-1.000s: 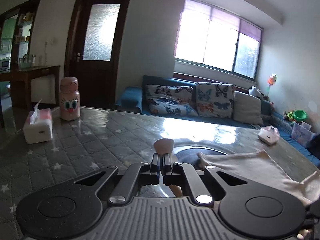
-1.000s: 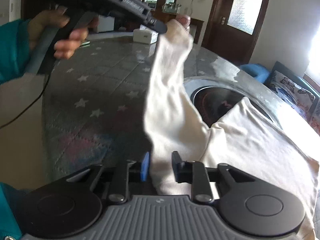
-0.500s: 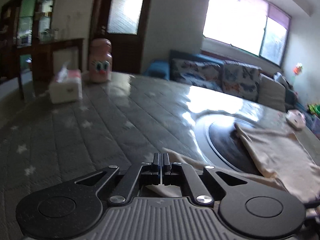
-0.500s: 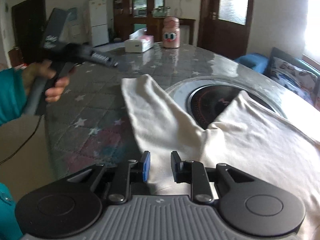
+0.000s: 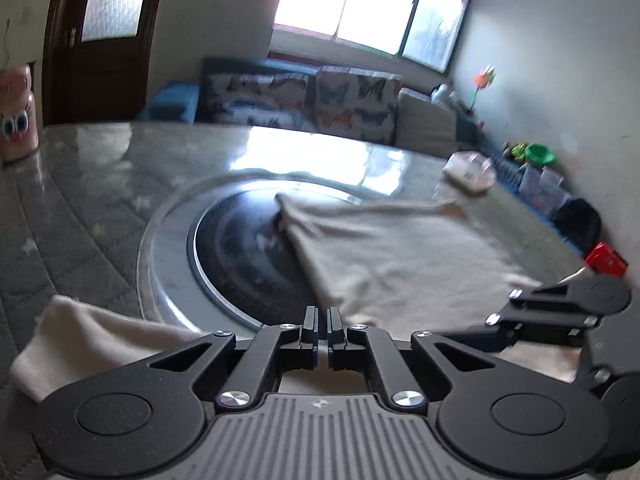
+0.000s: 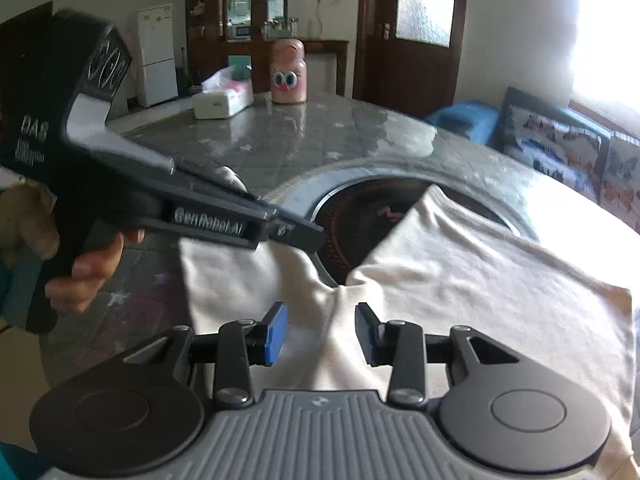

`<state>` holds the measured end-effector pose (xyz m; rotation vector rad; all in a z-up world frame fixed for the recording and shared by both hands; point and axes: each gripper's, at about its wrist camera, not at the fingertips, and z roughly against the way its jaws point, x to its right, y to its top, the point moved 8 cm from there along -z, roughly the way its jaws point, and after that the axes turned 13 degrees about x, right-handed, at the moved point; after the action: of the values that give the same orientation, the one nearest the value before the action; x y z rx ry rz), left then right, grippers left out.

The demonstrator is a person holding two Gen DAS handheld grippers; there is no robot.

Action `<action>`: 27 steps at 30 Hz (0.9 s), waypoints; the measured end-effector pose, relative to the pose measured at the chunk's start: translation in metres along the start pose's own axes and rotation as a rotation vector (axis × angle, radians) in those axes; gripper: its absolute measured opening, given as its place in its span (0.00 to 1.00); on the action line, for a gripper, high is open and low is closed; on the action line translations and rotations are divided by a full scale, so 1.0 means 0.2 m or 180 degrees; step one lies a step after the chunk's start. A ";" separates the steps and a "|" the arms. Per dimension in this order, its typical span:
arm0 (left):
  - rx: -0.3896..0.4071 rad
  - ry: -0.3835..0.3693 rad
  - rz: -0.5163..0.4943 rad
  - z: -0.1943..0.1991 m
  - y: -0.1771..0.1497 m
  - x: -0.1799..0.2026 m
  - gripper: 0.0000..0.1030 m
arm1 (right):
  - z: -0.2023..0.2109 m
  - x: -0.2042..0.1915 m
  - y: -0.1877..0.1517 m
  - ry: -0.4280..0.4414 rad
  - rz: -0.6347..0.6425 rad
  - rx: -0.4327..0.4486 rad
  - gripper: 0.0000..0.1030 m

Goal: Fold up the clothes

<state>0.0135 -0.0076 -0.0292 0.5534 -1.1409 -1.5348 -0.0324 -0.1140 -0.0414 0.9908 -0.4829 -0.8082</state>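
R gripper point(image 6: 320, 336) low over shirt point(image 6: 460, 280), fingers spread wide, nothing between them but cloth lying under, prob. ready to take the armpit fold. L gripper point(image 5: 323, 322) fingers pressed together w/ a slim gap; can't tell if cloth is pinched. Shirt flat on table point(image 6: 280, 140), partly over the round hob point(image 5: 240, 248), sleeve point(image 6: 248, 276) laid out left; L gripper held level, angled across the sleeve.

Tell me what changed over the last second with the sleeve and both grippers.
The left gripper lowered the cream long-sleeved shirt's sleeve from mid-air onto the grey star-patterned table, let go, then swung over it. The right gripper stayed open above the armpit; the pink cartoon-eyed bottle and white tissue box stayed put.
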 end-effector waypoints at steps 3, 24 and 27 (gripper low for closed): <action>-0.0103 0.0120 0.0016 0.01 -0.06 -0.07 0.05 | -0.03 0.03 0.00 0.0042 -0.0077 0.0032 0.57; 0.0001 0.0456 0.0286 0.24 -0.08 -0.32 0.05 | -0.20 0.02 0.06 0.0337 -0.0392 0.0146 0.65; 0.0000 0.0466 0.0287 0.24 -0.09 -0.32 0.05 | -0.24 0.03 0.05 0.0370 -0.0451 0.0080 0.67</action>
<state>-0.0150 0.0687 -0.0378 0.5966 -1.0400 -1.3940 0.0077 -0.0887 -0.0558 1.0978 -0.3261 -0.8670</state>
